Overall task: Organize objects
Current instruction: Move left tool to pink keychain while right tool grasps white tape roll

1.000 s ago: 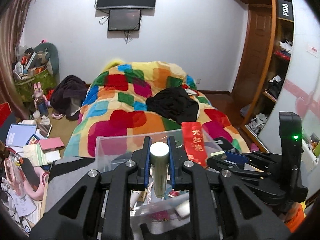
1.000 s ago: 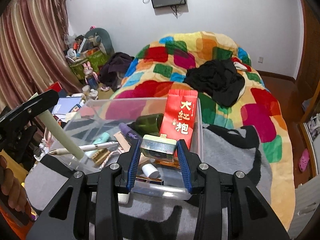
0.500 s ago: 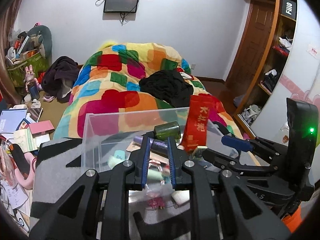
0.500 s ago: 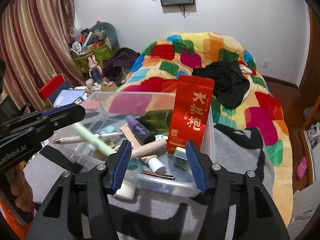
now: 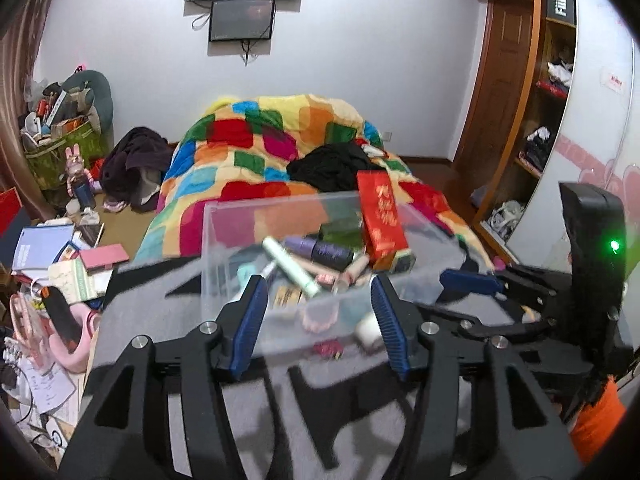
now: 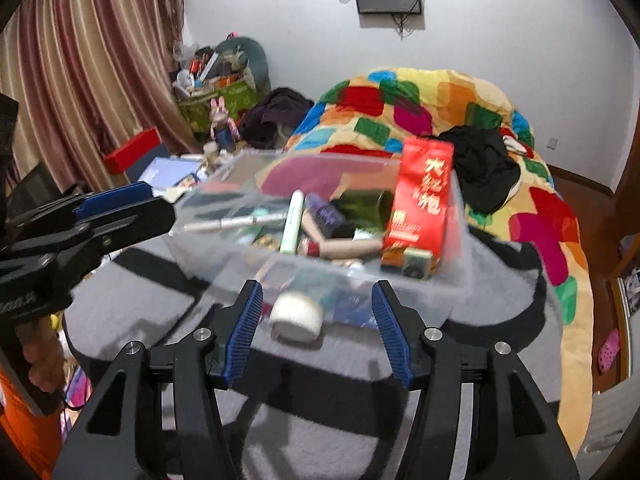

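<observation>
A clear plastic bin (image 5: 224,248) (image 6: 452,276) stands on a grey and black blanket (image 5: 152,312) (image 6: 132,308). It holds several cosmetics, a pale green tube (image 5: 290,266) (image 6: 292,222), a small green tin (image 6: 416,262) and an upright red packet (image 5: 380,214) (image 6: 426,196). My left gripper (image 5: 318,320) is open and empty, just in front of the bin. My right gripper (image 6: 318,320) is open and empty, also in front of the bin. Each gripper shows in the other's view, the right one (image 5: 472,282) and the left one (image 6: 120,208).
A bed with a colourful patchwork quilt (image 5: 260,152) and black clothes (image 5: 336,164) lies behind the bin. Books and clutter (image 5: 60,256) cover the floor at left. A wardrobe (image 5: 532,120) stands at right. Curtains (image 6: 80,80) hang at far left.
My left gripper let go of the pale green tube, which now lies in the bin. My right gripper let go of the small green tin into the bin. Both pulled back and opened wide.
</observation>
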{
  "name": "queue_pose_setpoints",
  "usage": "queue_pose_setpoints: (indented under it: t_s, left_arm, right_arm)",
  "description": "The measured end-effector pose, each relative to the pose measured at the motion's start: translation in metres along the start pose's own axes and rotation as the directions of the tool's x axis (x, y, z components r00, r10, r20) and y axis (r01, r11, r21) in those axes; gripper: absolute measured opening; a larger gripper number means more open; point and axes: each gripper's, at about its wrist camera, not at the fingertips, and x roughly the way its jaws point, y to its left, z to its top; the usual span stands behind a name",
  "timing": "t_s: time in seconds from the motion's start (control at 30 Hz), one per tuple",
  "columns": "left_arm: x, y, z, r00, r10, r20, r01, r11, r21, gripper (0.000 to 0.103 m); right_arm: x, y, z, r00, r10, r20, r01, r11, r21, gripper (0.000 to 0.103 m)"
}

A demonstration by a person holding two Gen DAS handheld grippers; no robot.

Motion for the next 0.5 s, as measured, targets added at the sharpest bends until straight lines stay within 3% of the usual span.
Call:
queue_pose_setpoints:
  t_s: [0.17, 0.33, 0.4, 0.5]
  left_arm:
    - [0.010, 0.013, -0.026, 0.996, 0.023, -0.084, -0.023, 1.000, -0.002, 0.054]
    - [0.029, 0.027, -0.042, 0.985, 0.040, -0.169, -0.046, 0.999, -0.028, 0.054]
    - [0.037, 0.031, -0.046, 0.980, 0.030, -0.199, -0.039, 0.998, -0.039, 0.054]
    - [0.047, 0.030, -0.049, 0.973, 0.005, -0.232, -0.019, 0.998, -0.057, 0.054]
  right_arm:
    - [0.036, 0.012, -0.007, 0.995, 0.002, -0.101, -0.002, 1.000, 0.001, 0.053]
    - [0.056, 0.011, -0.008, 0.989, 0.012, -0.150, -0.008, 1.000, 0.030, 0.052]
    - [0.059, 0.010, -0.010, 0.988, 0.015, -0.155, -0.010, 0.999, 0.034, 0.037]
    - [0.053, 0.006, -0.013, 0.991, 0.018, -0.135, -0.013, 0.999, 0.038, 0.036]
